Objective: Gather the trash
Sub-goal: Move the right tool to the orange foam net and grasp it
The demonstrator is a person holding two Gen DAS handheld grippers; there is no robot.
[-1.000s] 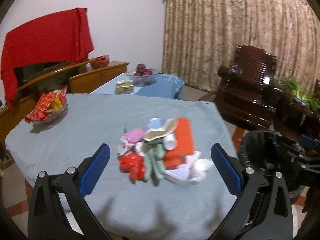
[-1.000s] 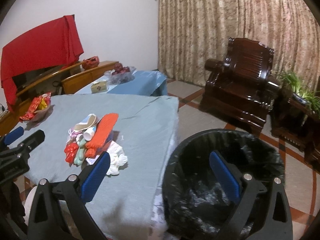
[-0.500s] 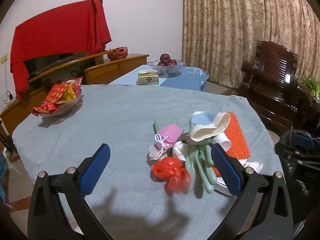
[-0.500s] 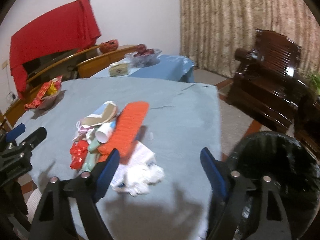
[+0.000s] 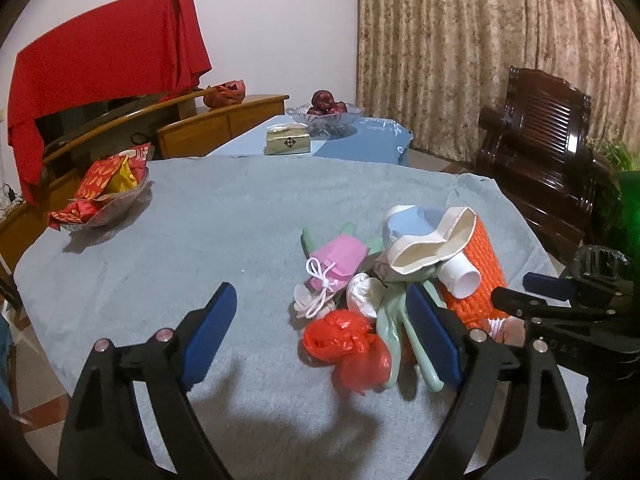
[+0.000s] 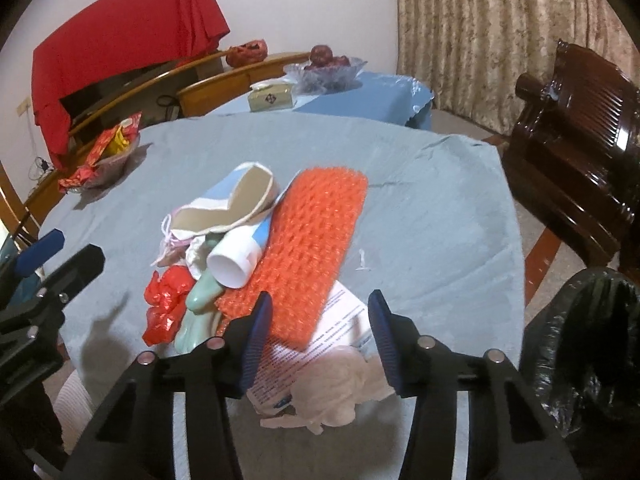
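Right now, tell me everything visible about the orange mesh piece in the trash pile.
The orange mesh piece is a long, flat strip of knobbly, glossy netting, lying on the grey tablecloth. A white paper cup leans on its left edge; its near end overlaps a printed sheet. No gripper touches it.

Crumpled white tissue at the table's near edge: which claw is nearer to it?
Right. The right claw hangs open directly over the crumpled white tissue, fingers either side. The left claw sits apart, open around the red plastic bag.

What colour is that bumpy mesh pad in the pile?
Bright orange. The mesh pad shows best in the right wrist view.
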